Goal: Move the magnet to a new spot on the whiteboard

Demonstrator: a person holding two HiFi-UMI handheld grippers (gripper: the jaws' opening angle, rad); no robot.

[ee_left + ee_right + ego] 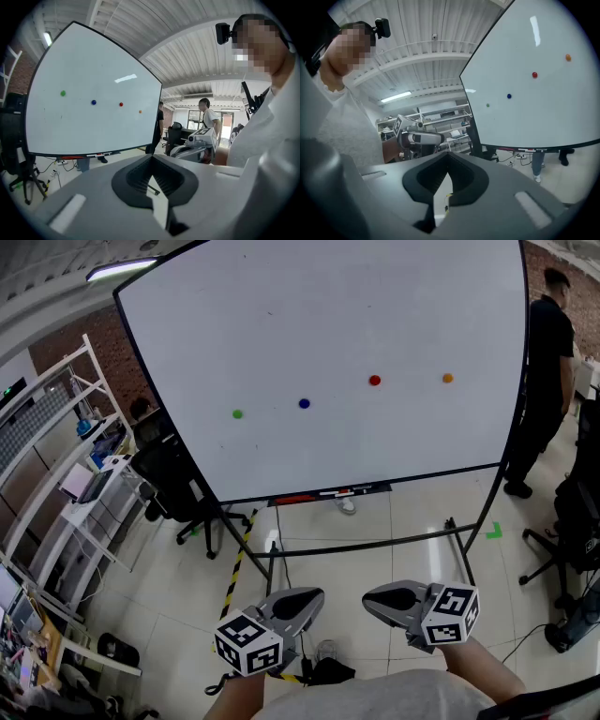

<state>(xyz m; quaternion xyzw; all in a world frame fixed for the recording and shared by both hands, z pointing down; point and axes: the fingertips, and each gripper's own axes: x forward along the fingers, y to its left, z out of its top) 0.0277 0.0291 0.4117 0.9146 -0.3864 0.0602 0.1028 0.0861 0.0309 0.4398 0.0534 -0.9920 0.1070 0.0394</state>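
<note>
A large white whiteboard [328, 315] on a black wheeled stand carries 4 small round magnets in a loose row. From left to right they are a green magnet [237, 413], a blue magnet [304, 403], a red magnet [375, 381] and an orange magnet [447, 378]; the right 2 sit higher. Both grippers hang low in the head view, well apart from the board. The left gripper [307, 600] has its jaws together on nothing. The right gripper [373, 600] is likewise closed and empty. A person in black clothes [548, 352] stands beside the board's right edge.
</note>
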